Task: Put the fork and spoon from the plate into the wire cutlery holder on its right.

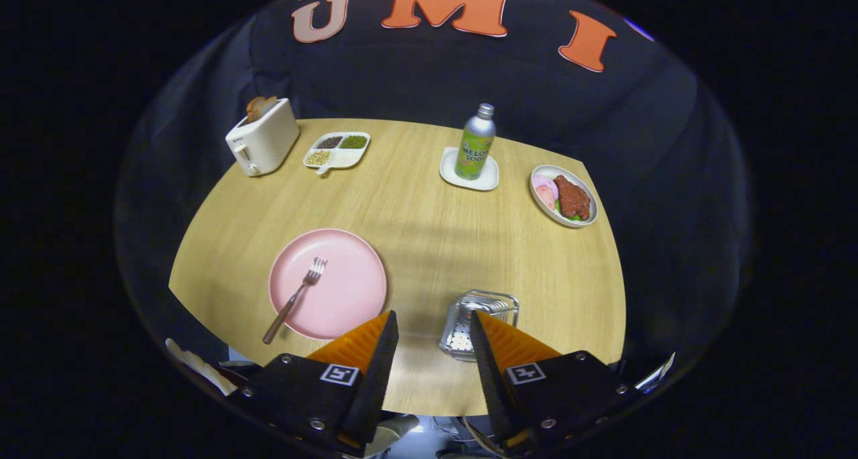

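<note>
Fork [295,299]: lies on the pink plate [342,298], tines up toward the plate's middle, brown handle running down and out over the near-left rim onto the bench [415,204]. No spoon made out on the plate; cannot tell from here whether it sits in the holder already. Wire cutlery holder [477,323] stands just right of the plate, upright, open mouth up, partly behind the right finger of the claw [433,338]. Claw is wide open, nothing between its fingers, hanging above the bench's near edge with the plate ahead-left and the holder just ahead-right. Farther back: toaster [263,144] with bread in its slot, divided dish [337,150] of grains beside it, soda bottle [476,142] on a small white coaster [469,171], food plate [563,195] at the far right, all well apart from the work. Handling, as a judgement: fork looks light and stiff, metal head likely slick, lying flat so hard to get under on the plate. Best hold seems across the handle where it overhangs the rim, fingers crosswise to it. Holder looks light and could tip if knocked.
</note>
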The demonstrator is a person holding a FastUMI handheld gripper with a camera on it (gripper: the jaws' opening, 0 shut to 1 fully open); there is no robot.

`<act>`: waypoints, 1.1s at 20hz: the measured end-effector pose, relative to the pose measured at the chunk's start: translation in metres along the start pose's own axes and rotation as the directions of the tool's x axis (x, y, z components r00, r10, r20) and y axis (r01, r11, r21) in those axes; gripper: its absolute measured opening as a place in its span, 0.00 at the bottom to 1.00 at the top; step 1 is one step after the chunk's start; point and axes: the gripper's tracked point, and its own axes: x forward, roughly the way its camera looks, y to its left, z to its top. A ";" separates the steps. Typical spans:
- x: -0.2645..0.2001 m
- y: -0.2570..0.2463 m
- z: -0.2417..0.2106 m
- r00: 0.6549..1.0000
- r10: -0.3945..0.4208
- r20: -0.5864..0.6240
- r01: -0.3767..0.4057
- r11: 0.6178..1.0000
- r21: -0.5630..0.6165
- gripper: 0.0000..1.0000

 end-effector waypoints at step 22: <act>0.071 0.176 -0.025 0.949 0.042 0.313 -0.066 0.995 0.068 0.99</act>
